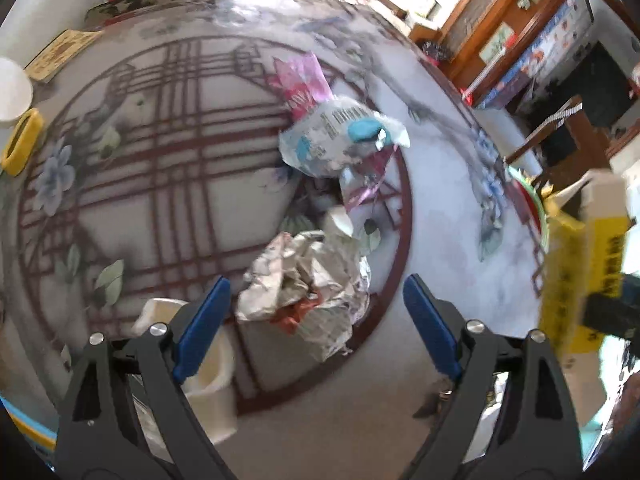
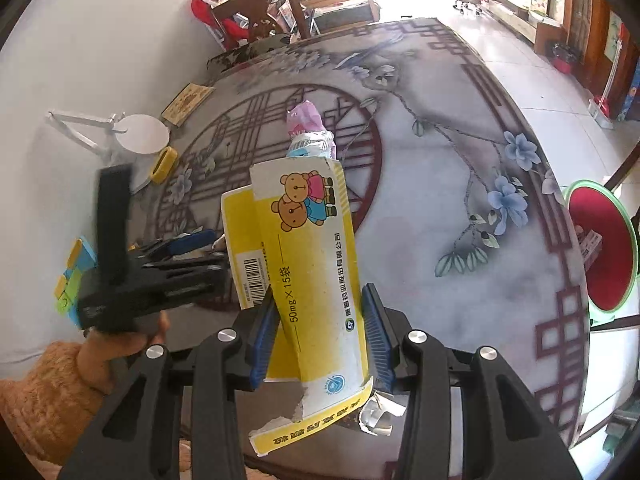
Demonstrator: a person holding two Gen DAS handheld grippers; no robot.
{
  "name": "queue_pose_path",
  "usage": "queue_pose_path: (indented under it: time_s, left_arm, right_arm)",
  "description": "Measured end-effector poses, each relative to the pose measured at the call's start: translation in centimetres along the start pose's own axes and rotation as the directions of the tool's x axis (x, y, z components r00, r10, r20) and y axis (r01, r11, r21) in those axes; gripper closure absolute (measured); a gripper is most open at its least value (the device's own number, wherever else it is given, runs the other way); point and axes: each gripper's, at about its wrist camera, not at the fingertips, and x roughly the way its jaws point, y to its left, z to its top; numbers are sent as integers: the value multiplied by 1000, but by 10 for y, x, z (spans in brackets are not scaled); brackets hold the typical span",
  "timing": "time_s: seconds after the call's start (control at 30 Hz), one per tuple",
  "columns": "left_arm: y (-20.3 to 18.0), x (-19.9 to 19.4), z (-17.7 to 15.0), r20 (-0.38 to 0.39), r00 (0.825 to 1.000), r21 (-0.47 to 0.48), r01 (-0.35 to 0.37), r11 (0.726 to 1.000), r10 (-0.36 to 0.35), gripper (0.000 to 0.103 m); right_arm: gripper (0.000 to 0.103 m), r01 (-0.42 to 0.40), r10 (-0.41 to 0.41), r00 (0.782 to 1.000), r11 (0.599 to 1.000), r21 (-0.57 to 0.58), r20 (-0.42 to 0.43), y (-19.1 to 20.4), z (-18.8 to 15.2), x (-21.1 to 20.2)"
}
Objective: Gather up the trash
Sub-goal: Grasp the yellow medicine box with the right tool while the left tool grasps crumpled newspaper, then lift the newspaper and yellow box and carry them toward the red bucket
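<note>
My left gripper point(image 1: 316, 312) is open, its blue pads either side of a crumpled paper wad point(image 1: 308, 284) on the patterned table point(image 1: 160, 160), without touching it. Beyond the wad lie a crumpled white-and-blue wrapper point(image 1: 332, 136) and a pink packet point(image 1: 300, 80). My right gripper point(image 2: 320, 320) is shut on a torn yellow medicine box point(image 2: 304, 248) with two cartoon bears, held above the table. The same box point(image 1: 584, 260) shows at the right edge of the left wrist view. The left gripper's body point(image 2: 156, 280) shows at the left of the right wrist view.
A white cup point(image 1: 208, 360) stands by my left finger. A yellow tape roll point(image 1: 22, 142) and a white lamp base point(image 2: 140, 134) sit at the table's far left. A red-lined green bin point(image 2: 600, 248) stands beyond the table's right edge. A wooden chair point(image 2: 260, 8) is at the far side.
</note>
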Motion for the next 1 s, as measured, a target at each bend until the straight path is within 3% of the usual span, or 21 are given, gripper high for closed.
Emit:
queue_pose_path:
  time_s: [0.03,0.1,0.17,0.5,1.0]
  left_arm:
    - [-2,6,-1,-19,1000,13,2,1000,-2,21]
    - [-3,12,-2,-38,999,26,-13,1000,14,46]
    - [-2,5,0,-18,1000,6,1,1000,-1,53]
    - [-17,-67,23,183,981,-15,61,998,-57,55]
    - [-37,-84,27,191,976,13,106,994,-106,54]
  right_arm:
    - [62,3,-3,1000,1000,6,5,-1,0,-2]
    - [62,12,-12,1000,1000,19,13,-2,-1,-5]
    - [62,17,-18,1000,999,34,21,-4,-1,-8]
    - [62,2,-6,997,999,45,79,1,9,-21]
    - [62,-3,-1,997,999,49,82,-2,6,-23]
